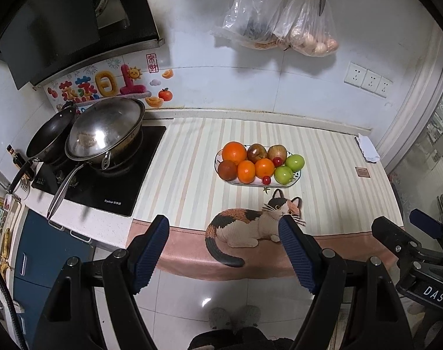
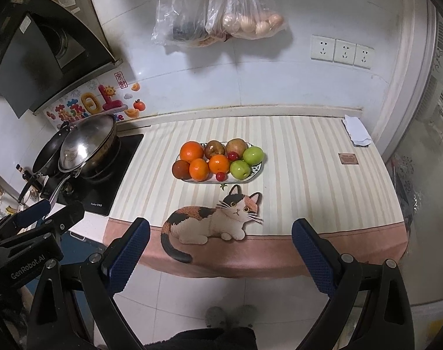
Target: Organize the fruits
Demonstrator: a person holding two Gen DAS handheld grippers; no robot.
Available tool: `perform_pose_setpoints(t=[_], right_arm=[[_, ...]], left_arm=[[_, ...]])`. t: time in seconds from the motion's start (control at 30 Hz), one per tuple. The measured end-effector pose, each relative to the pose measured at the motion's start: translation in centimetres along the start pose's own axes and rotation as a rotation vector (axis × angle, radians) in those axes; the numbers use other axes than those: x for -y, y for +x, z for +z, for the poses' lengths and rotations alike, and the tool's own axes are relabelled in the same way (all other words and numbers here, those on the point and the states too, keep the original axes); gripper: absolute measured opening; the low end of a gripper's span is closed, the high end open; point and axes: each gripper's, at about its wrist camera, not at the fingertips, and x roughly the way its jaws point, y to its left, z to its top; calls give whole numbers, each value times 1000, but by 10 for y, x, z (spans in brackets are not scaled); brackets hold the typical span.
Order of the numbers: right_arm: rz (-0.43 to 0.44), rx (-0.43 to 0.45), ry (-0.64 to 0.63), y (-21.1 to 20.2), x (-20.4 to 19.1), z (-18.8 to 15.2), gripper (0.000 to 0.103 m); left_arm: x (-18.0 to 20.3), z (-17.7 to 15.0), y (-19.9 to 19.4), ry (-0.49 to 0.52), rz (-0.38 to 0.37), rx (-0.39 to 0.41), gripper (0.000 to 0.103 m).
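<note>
Both jaws apart, empty | fruit plate (image 1: 291,183) beyond, well ahead, untouched

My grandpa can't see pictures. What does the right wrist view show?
An oval white plate of oranges, green apples, brownish fruits and small red ones sits on a striped cream counter mat with a calico cat picture. The open right tool hangs before the counter edge, holding nothing.

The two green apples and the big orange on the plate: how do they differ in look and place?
The green apples are green and sit side by side at the plate's right end; the big orange is orange and sits at the far left corner. The orange looks slightly larger than either apple. Both kinds are round, glossy, and rest on the same plate.
</note>
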Motion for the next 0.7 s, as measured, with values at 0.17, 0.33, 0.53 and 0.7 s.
perform_pose_setpoints(t=[0.17, 0.33, 0.53, 0.7], right_arm=[[1, 4, 4, -1, -1, 1, 100], [2, 2, 5, -3, -2, 1, 100], [3, 1, 6, -4, -2, 1, 100], [2, 1, 7, -3, -2, 1, 100]], left_arm=[[0, 2, -5, 5, -4, 7, 76], [0, 1, -5, 5, -1, 6, 76], [0, 1, -6, 4, 1, 8, 76], [-3, 0, -5, 6, 1, 6, 76]])
